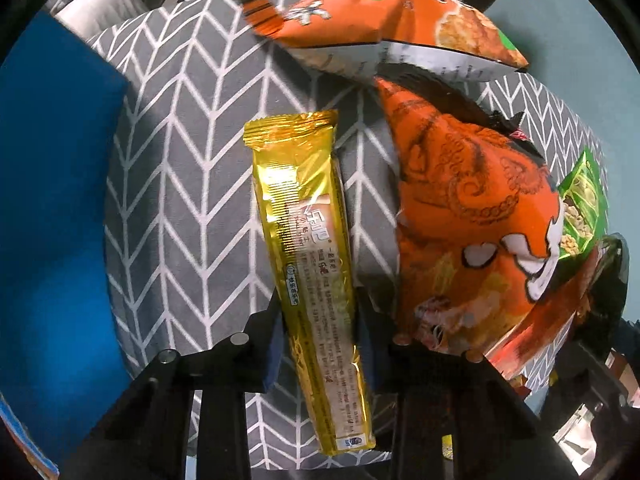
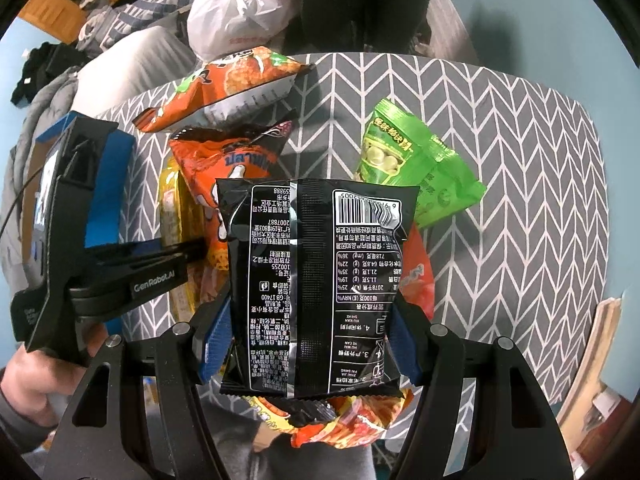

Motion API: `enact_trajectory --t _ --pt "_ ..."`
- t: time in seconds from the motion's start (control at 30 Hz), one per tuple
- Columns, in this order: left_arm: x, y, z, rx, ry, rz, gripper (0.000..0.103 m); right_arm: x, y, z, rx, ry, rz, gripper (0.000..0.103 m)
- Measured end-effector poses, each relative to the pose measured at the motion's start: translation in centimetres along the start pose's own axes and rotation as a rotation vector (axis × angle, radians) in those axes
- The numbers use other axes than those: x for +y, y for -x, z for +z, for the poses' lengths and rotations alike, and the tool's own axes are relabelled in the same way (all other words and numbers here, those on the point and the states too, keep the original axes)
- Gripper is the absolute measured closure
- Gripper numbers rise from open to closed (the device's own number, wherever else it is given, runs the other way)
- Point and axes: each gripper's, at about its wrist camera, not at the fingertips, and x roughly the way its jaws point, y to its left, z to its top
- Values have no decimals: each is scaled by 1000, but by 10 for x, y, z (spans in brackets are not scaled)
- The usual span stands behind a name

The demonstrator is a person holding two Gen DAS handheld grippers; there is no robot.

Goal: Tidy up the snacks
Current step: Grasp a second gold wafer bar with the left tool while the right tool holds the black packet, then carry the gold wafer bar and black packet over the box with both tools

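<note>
Chevron-cloth tabletop: left gripper clamping gold bar; right gripper clamping black packet; orange bags, green pouch beside it lying unsorted.

I saw a long gold wrapper bar lying lengthwise, beside a puffy orange octopus-print bag. A black packet (back side up, barcode showing) stood upright; a green packet lay flat beyond it.
</note>
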Motion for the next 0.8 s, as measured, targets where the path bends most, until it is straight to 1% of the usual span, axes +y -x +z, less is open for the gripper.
enact_trajectory --t 0.1,0.27,0.47,0.53,0.67,0.73,0.8 --pt "12 4 -4 -6 11 -2 72 3 2 0 -6 7 -2 35" --pt "24 20 -15 -32 -8 -4 73 10 6 -1 -18 29 -4 35" --pt "28 43 -28 -72 -31 1 74 16 8 -3 -28 60 4 35" --pt "23 51 -30 -79 -38 -3 74 20 8 -3 -33 67 7 35" --pt "26 69 -40 -96 -46 -14 74 24 10 -2 -41 83 11 35" --pt "31 82 -34 -101 -46 -20 74 25 11 -3 -46 94 13 35" --pt "33 91 -38 -109 -48 -24 74 28 12 -4 -49 100 16 35"
